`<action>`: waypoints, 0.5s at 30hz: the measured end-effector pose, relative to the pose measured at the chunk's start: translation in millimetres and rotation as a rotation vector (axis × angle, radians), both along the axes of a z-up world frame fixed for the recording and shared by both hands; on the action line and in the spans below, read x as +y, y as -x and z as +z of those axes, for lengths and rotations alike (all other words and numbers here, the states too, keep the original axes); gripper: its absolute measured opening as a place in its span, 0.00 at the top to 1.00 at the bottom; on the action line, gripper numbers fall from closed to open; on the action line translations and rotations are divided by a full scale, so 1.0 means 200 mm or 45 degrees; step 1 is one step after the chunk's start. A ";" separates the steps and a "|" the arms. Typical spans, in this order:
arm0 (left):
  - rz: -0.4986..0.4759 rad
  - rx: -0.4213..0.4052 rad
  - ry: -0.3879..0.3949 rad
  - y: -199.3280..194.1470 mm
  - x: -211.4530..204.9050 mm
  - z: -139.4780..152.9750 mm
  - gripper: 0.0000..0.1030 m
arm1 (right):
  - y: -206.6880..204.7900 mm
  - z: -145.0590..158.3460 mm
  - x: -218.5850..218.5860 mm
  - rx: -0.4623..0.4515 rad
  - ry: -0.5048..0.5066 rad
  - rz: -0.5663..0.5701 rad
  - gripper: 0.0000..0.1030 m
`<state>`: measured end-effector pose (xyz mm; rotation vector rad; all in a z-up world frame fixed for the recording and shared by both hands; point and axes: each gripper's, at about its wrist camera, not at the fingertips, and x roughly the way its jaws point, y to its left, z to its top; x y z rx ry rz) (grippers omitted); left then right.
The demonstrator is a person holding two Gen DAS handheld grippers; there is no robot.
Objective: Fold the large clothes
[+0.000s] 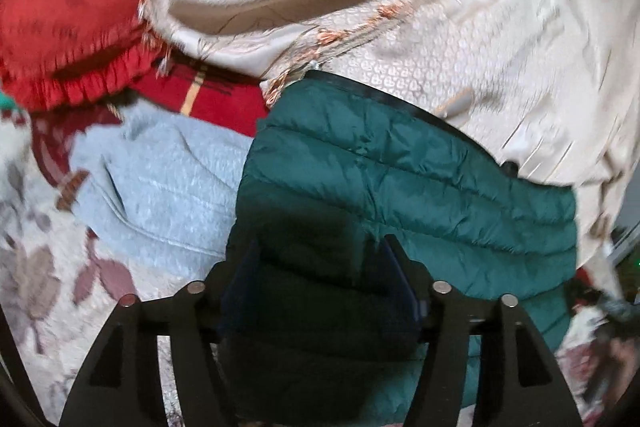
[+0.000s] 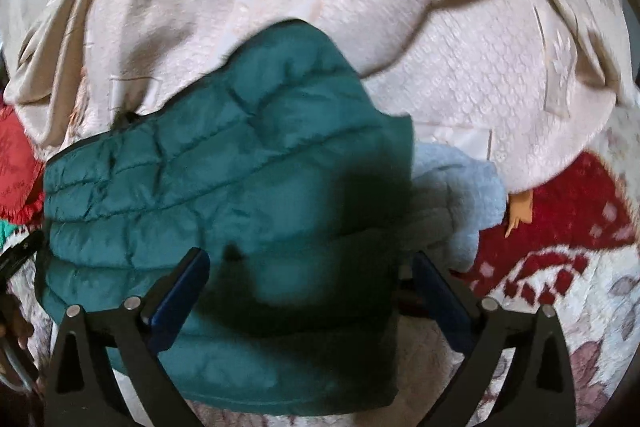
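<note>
A folded dark green quilted jacket lies on the bed, partly on top of a light blue fleece garment. My left gripper hovers over the jacket's near part with its fingers apart; the puffy fabric shows between them, but the pads do not press on it. In the right wrist view the same jacket fills the middle, and the blue fleece pokes out from under its right side. My right gripper stands wide open above the jacket's near edge, holding nothing.
A crumpled beige patterned cloth lies behind the jacket. A red ruffled cushion sits at the far left. The bed cover is pale with red and brown flowers.
</note>
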<state>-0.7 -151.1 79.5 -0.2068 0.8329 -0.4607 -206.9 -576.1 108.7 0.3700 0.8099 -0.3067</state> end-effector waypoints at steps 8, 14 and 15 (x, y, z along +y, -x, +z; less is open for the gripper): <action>-0.034 0.071 0.162 -0.10 0.03 -0.12 0.39 | -0.07 -0.20 -0.17 -0.017 -0.213 0.021 0.00; -0.118 0.033 0.111 -0.12 -0.06 -0.15 0.25 | -0.14 -0.26 -0.19 -0.044 -0.290 0.098 0.00; -0.124 0.041 0.118 -0.13 -0.06 -0.16 0.25 | -0.15 -0.27 -0.19 -0.047 -0.303 0.108 0.00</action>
